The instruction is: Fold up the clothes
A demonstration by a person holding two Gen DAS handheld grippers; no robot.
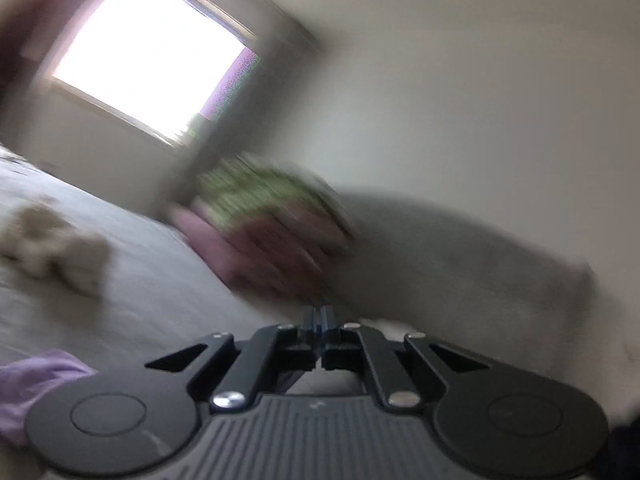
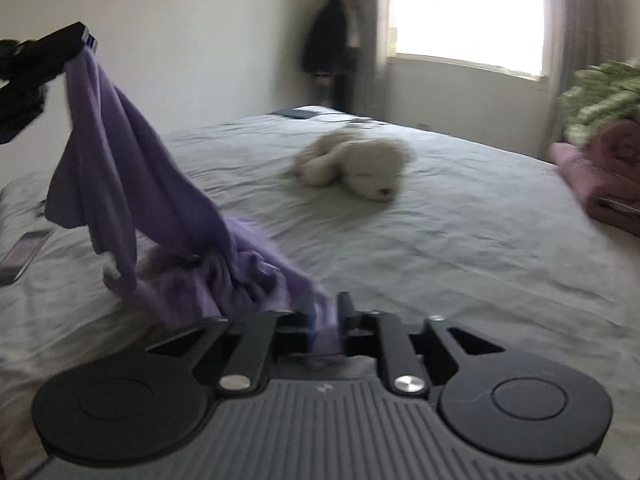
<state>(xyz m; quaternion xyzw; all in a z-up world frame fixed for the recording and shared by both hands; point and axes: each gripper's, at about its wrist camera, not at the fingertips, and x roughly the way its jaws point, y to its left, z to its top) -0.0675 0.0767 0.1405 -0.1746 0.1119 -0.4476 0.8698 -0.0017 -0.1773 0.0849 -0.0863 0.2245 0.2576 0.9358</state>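
**Purple garment lifted over the bed**

The left gripper (image 2: 86, 42) pinches one corner of a purple garment (image 2: 132, 176) high above the grey bed (image 2: 460, 248), while the right gripper (image 2: 325, 312) clamps another edge low. A white plush toy (image 2: 360, 164) lies beyond, folded towels (image 2: 600, 168) near the window

Soft matt purple cloth garment (image 2: 132, 168)
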